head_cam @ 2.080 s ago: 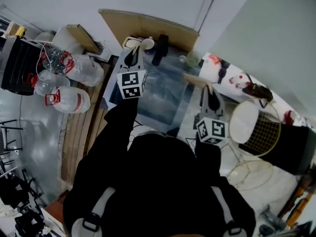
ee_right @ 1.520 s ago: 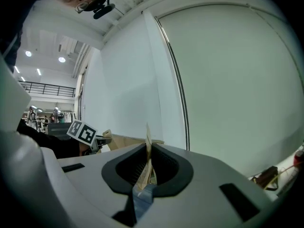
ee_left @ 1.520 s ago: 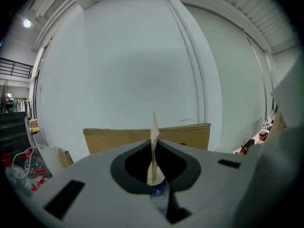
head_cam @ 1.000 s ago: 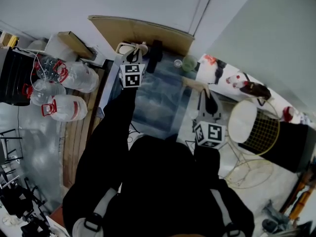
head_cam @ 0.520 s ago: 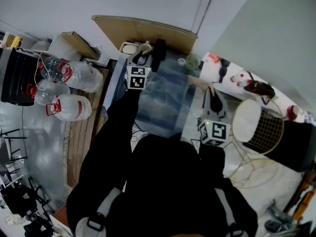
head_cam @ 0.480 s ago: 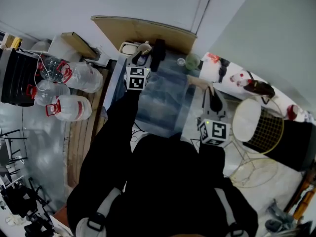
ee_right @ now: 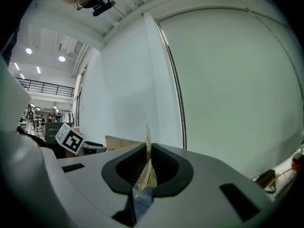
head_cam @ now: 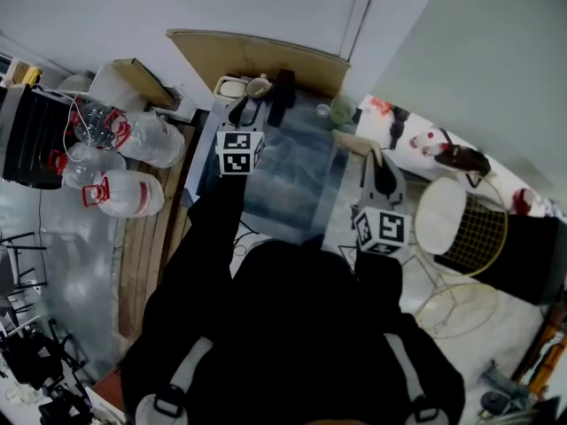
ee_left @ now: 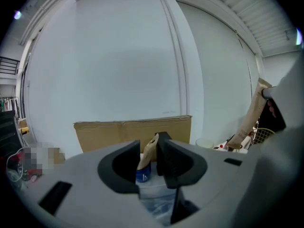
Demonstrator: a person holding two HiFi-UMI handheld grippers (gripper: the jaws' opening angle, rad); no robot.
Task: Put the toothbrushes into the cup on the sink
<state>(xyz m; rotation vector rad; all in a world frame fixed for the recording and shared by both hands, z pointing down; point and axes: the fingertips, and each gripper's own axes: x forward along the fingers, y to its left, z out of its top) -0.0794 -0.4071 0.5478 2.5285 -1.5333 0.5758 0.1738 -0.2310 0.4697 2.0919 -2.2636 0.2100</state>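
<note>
- At the far left corner of the worktop [head_cam: 288, 184], the cup [head_cam: 258, 87] stands just in front of a cardboard sheet [head_cam: 266, 56] that leans on the wall.
- One paper-wrapped toothbrush [ee_left: 150, 151] is already in that cup, its long axis nearly upright and its top leaning a little to the right in the left gripper view.
- The left tongs [ee_left: 148, 146] have just been opening and now stand wide. Their pads press on nothing, and the cup and its toothbrush show through the gap, beyond the tips.
- The left arm, in a black sleeve, reaches straight out over the worktop, the tongs tipped slightly downward and just short of the cup.
- The right tongs [ee_right: 147, 148] are closed on a second wrapped toothbrush [ee_right: 145, 175].
- In the head view this toothbrush lies across the tongs' line and juts out to the left; in the right gripper view it rises edge-on from the jaws.
- The right arm is held nearer the body, roughly level, by the worktop's right edge and well apart from the cup.
</note>
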